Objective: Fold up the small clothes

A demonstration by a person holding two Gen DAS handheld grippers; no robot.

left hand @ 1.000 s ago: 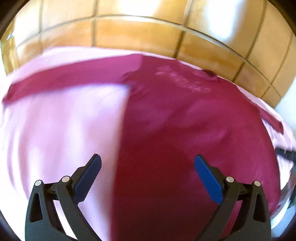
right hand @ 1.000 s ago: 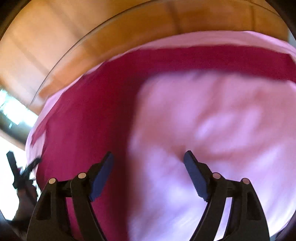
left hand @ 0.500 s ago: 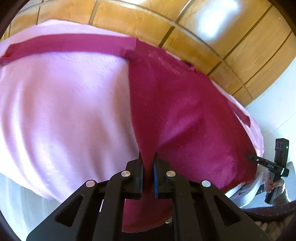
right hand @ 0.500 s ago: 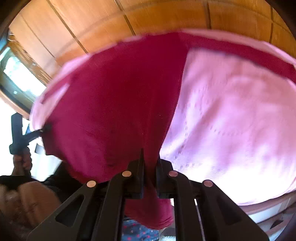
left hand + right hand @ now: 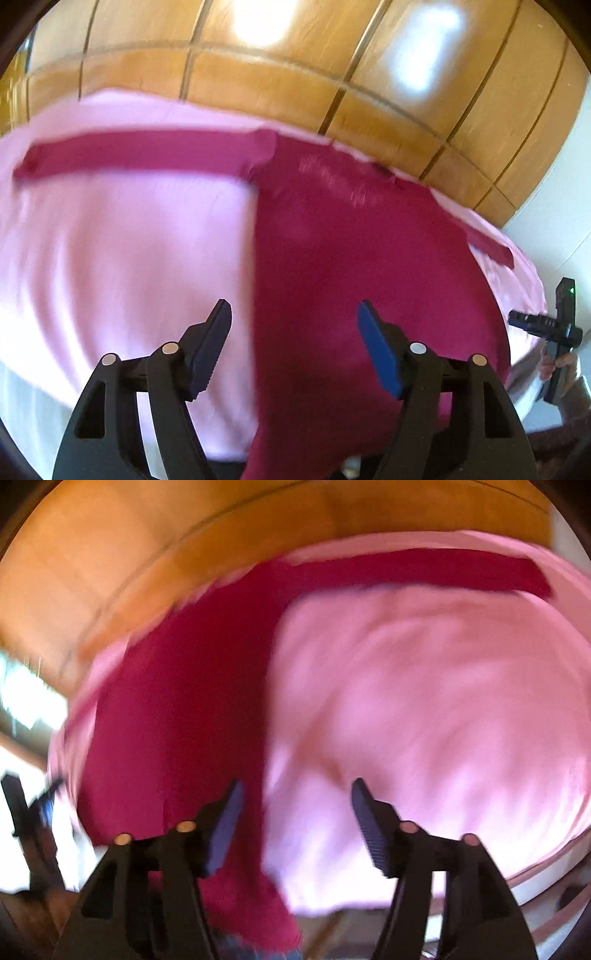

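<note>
Two grippers, left gripper [image 5: 293, 347] and right gripper [image 5: 295, 825], jaws opening, empty; long-sleeved magenta cotton shirt [image 5: 354, 266] spreads ahead on pink bedsheet [image 5: 122, 258], hem nearest, sleeves crosswise at upper frame.

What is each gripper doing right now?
Left gripper: jaws opening, gripping nothing, above the shirt.
Right gripper: jaws opening, gripping nothing.

Left gripper [image 5: 293, 347] angled downward, fingers [image 5: 378, 350] parting, nothing clamped between them. Right gripper [image 5: 295, 823] tilted down too, fingers [image 5: 369, 827] spreading, empty. A hand [image 5: 559, 363] gripping the right handle.
</note>
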